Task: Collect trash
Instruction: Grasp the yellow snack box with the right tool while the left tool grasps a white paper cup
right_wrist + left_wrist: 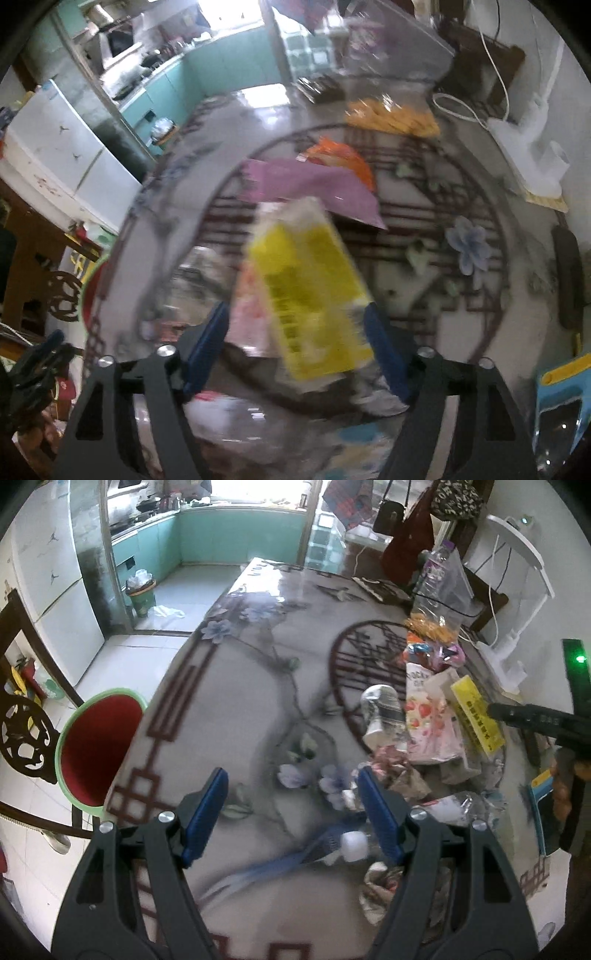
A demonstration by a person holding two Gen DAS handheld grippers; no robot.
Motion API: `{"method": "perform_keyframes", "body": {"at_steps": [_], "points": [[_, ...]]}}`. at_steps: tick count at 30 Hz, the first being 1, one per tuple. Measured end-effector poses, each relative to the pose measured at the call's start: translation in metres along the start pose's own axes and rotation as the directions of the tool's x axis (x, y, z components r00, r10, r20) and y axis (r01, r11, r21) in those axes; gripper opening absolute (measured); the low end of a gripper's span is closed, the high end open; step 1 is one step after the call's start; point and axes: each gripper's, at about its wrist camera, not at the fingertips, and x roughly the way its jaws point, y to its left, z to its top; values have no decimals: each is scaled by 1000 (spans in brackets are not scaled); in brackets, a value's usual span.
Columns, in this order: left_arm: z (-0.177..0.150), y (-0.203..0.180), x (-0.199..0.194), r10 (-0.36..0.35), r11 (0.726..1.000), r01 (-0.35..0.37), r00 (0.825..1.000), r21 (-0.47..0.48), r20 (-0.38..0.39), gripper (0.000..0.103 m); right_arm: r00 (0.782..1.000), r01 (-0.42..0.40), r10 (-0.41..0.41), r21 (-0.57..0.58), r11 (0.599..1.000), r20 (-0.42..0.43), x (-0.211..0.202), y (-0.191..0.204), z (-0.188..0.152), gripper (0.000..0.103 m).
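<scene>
Trash is piled on the right of the patterned table (236,701): a yellow carton (476,712), a pink strawberry packet (428,720), a crushed can (380,712), crumpled wrappers (399,775) and a clear bottle with a white cap (354,845). My left gripper (291,812) is open above the table, its right finger (376,812) beside the bottle. A red bin with a green rim (96,746) stands left of the table. My right gripper (295,347) is open with the blurred yellow carton (310,295) between its fingers, over other wrappers.
A pink wrapper (310,184), an orange packet (343,155) and a bag of yellow snacks (395,118) lie farther back. A white stand (517,590) and cables sit at the right. A carved dark chair (26,731) stands left. A blue object (561,398) lies at the right edge.
</scene>
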Motion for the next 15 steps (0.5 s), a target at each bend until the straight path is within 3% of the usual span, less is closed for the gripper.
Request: {"method": "perform_keyframes", "body": {"at_steps": [10, 15], "points": [[19, -45, 33, -4, 996, 9, 998, 86, -61, 70, 987, -124, 124, 2, 992, -99, 39, -21, 4, 73], [36, -64, 70, -38, 992, 51, 993, 113, -116, 70, 985, -157, 155, -24, 987, -77, 35, -15, 8, 50]]}}
